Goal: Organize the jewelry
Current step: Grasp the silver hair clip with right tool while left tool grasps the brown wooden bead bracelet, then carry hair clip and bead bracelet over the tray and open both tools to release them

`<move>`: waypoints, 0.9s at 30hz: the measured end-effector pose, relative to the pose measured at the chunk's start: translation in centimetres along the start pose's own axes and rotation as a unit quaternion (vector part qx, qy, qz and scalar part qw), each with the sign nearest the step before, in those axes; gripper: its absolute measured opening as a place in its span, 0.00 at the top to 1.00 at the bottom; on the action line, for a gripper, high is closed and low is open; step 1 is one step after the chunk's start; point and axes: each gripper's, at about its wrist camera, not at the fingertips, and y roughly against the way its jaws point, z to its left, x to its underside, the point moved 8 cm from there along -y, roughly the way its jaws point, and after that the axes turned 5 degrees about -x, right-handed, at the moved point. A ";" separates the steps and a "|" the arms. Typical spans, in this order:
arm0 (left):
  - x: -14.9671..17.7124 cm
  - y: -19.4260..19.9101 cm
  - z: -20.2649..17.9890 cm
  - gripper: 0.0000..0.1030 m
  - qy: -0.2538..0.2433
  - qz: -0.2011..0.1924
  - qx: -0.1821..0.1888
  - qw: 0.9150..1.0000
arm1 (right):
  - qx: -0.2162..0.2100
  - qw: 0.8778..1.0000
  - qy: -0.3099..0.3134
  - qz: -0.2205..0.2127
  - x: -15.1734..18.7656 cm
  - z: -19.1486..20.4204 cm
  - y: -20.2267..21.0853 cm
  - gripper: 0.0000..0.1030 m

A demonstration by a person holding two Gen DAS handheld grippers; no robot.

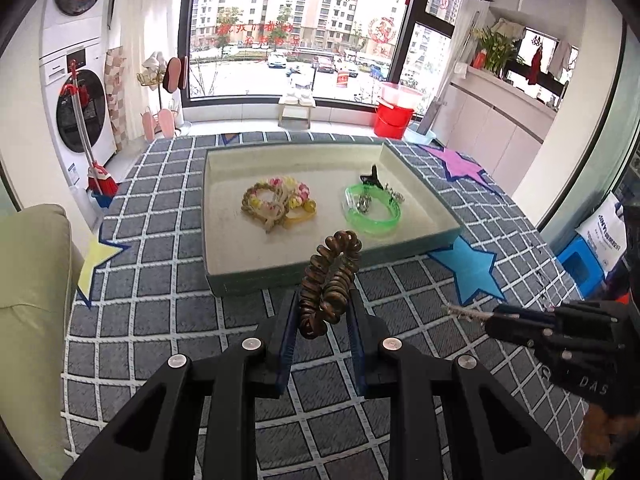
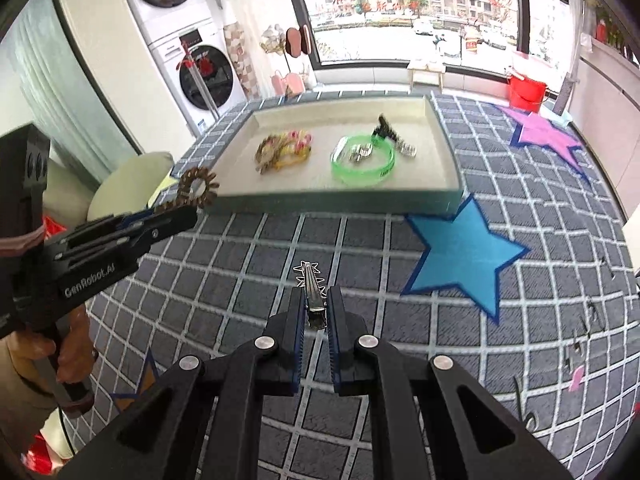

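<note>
While clamped, the hair clip points toward the tray.

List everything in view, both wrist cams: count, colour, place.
tray: 1, teal outside, cream inside, on the rug
hair ties: a pile, pink, yellow, tan, tray's left half
bangle: 1, green, tray's right half
black clip: 1, black, behind the bangle
rug: 1, grey checked with coloured stars, underneath
bucket: 1, red, by the window
coil hair tie: 1, brown, in the left gripper
hair clip: 1, silver, in the right gripper
left gripper: black, fingers shut on the coil
right gripper: black, fingers shut on the clip
</note>
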 end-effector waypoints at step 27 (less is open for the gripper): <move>-7.2 -6.2 3.0 0.63 0.030 -0.009 -0.040 0.999 | 0.047 0.996 -0.055 -0.052 -13.0 -6.6 -3.7 0.89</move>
